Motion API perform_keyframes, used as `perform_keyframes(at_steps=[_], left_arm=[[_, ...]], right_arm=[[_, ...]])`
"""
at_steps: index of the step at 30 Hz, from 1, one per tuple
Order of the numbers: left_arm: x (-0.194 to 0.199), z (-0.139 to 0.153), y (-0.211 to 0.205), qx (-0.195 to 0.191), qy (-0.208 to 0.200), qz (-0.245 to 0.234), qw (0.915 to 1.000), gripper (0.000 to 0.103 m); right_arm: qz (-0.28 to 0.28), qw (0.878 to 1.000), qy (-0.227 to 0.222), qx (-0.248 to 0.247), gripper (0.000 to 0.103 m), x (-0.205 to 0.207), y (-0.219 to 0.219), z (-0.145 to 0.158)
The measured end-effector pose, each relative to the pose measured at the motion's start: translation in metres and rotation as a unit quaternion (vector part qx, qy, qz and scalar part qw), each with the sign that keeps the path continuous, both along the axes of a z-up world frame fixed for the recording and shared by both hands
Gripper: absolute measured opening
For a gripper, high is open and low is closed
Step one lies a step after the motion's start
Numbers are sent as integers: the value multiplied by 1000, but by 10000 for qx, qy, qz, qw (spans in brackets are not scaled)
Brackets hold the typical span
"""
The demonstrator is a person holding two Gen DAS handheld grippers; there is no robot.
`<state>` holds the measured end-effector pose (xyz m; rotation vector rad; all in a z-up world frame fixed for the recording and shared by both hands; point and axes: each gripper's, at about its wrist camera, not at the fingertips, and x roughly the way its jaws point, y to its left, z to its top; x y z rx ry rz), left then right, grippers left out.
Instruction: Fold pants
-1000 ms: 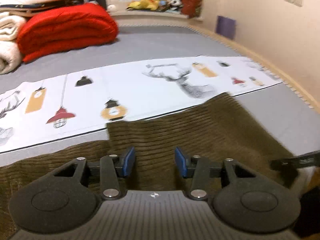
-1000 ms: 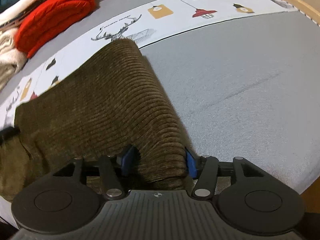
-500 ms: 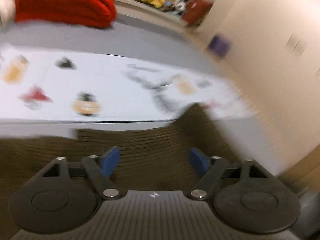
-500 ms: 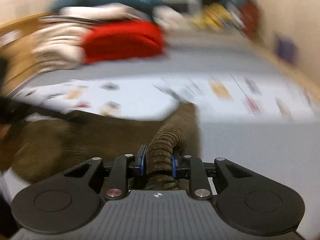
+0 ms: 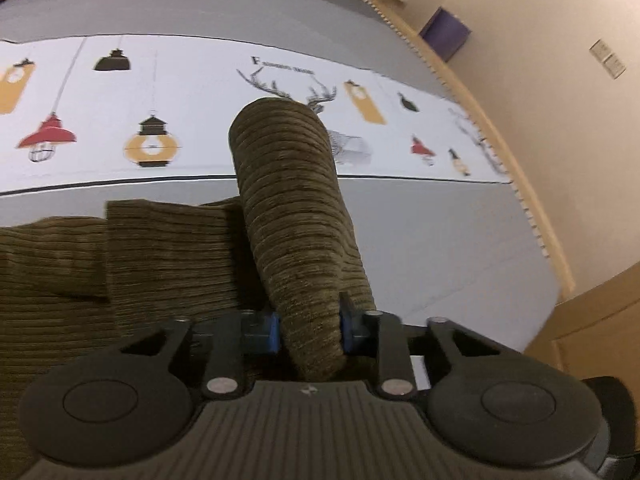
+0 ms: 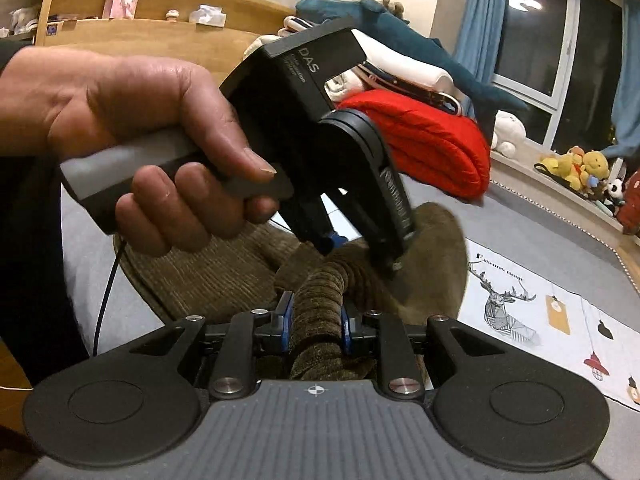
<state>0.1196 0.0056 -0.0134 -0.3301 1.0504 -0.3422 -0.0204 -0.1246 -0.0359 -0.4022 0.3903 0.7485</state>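
Observation:
The olive-brown corduroy pants (image 5: 160, 264) lie on a grey bed. My left gripper (image 5: 308, 326) is shut on a raised fold of the pants (image 5: 292, 200) that arches up and away from the jaws. My right gripper (image 6: 316, 322) is shut on another bunched ridge of the pants (image 6: 320, 292). In the right wrist view the left gripper (image 6: 360, 184), held in a hand (image 6: 132, 132), sits just ahead and above, pinching the same cloth (image 6: 432, 248).
A white printed runner with lamps and deer (image 5: 160, 100) crosses the grey bed (image 5: 440, 248). A red folded blanket (image 6: 420, 140), white bedding and a blue plush shark (image 6: 400, 36) are piled behind. A wall (image 5: 560, 80) borders the bed; a wooden headboard (image 6: 160, 32) stands at the back.
Both grippers have closed on the pants and lifted folds of cloth. The left was open over flat fabric a second ago. The right swung round and now faces the left gripper.

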Motion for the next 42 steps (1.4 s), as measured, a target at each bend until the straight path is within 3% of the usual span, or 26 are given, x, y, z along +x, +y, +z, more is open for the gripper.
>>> perform_keyframes(at_steps=[3, 5, 8, 12, 16, 21, 24, 26, 28, 29, 31, 33, 35, 39, 42], left_arm=[[-2, 3, 4, 171, -2, 96, 9998, 20], [-6, 1, 13, 245, -11, 170, 9996, 19], [-18, 9, 36, 288, -34, 326, 9990, 18], [-39, 24, 81, 507, -177, 629, 9966, 18], [-60, 52, 127, 699, -358, 590, 9952, 18], [-84, 77, 209, 1104, -623, 721, 9893, 17], [-96, 63, 270, 1236, -357, 1072, 9859, 17], [-104, 40, 305, 1117, -48, 1268, 9856, 21], [-106, 11, 337, 1068, 552, 1747, 9772, 54], [-105, 5, 348, 1254, 721, 1991, 9692, 60], [-104, 3, 369, 1122, 616, 2304, 9646, 84], [-99, -3, 383, 560, 688, 2478, 9647, 85], [-93, -14, 382, 328, 900, 2468, 9643, 86], [-74, -38, 360, 720, 1345, 2235, 9627, 88], [-68, -48, 349, 750, 1422, 2095, 9645, 93]], right_arm=[[-86, 10000, -12, 1, 28, 1, 0, 2], [-129, 9997, 71, 193, 43, -4, -1, 7], [-35, 9955, 529, 781, 58, 0, -9, 20], [-62, 9699, 1479, 1932, 62, 23, -27, 37], [-595, 9460, 1917, 2546, 62, 52, -31, 40], [-1080, 9161, 2574, 2879, 67, 83, -10, 26], [-1136, 9072, 2828, 2901, 72, 90, 16, 15], [-1099, 9058, 2979, 2805, 74, 93, 33, 6], [-1101, 9092, 3106, 2545, 77, 95, 51, -4], [-1094, 9107, 3185, 2393, 77, 97, 60, -11], [-1088, 9114, 3348, 2133, 78, 101, 77, -22], [-1057, 9099, 3526, 1910, 78, 105, 90, -33], [-1045, 9085, 3643, 1760, 79, 108, 101, -41], [-1073, 8984, 3886, 1744, 82, 107, 112, -55], [-1106, 8849, 4187, 1715, 82, 112, 120, -71]])
